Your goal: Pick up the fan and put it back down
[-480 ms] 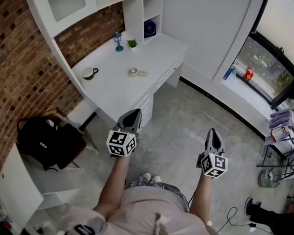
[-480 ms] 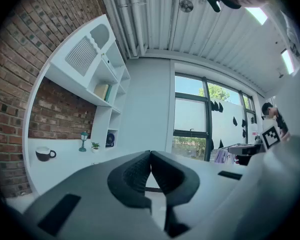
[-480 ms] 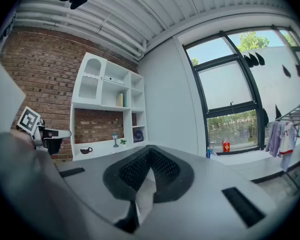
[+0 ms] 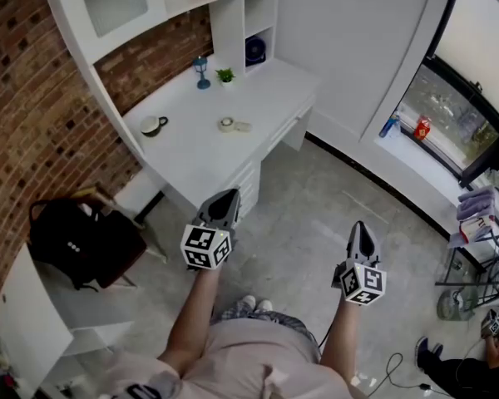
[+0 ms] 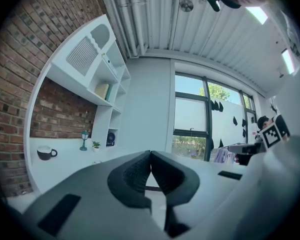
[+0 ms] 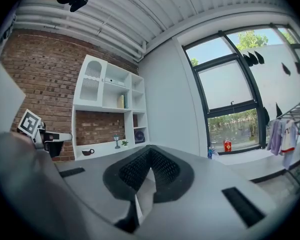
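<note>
Closed and empty, left tongs and right tongs hang level above floor; blue fan sits in shelf cubby over white bench, well apart.

Closed, empty left tongs face the fan.

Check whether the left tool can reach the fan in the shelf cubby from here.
Probably not yet. The left tool, shut, hangs over the floor short of the desk; the fan sits in the open cubby at the desk's far end. Nothing blocks the cubby's front, so stepping closer should do.
</note>
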